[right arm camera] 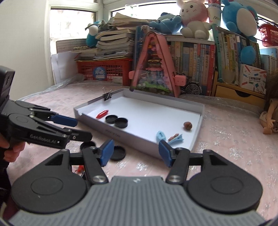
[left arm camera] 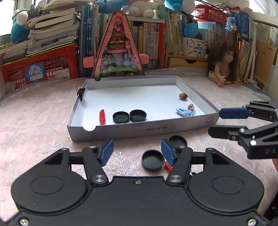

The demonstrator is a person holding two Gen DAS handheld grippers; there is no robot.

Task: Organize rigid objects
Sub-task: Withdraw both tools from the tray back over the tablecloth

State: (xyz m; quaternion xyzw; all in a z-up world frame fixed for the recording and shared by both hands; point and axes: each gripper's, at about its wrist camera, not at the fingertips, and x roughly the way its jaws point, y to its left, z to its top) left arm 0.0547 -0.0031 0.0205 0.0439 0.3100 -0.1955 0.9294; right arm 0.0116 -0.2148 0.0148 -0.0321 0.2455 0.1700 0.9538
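My left gripper's right finger [left arm camera: 167,153] hides part of a black cap [left arm camera: 179,140] and most of a red clip [left arm camera: 167,166] on the desk.

A home, likely a child's room: a row of upright colourful paperback books [left arm camera: 149,38], blue and pink plush toys [right arm camera: 194,15] on top, a long-haired brown doll [left arm camera: 224,60], a red plastic lattice crate [left arm camera: 41,66], and a pink patterned tablecloth [left arm camera: 34,118].

White tray [left arm camera: 194,90], black caps [left arm camera: 129,116], red clip [left arm camera: 102,116], pink snowflake-patterned tablecloth [left arm camera: 34,121]
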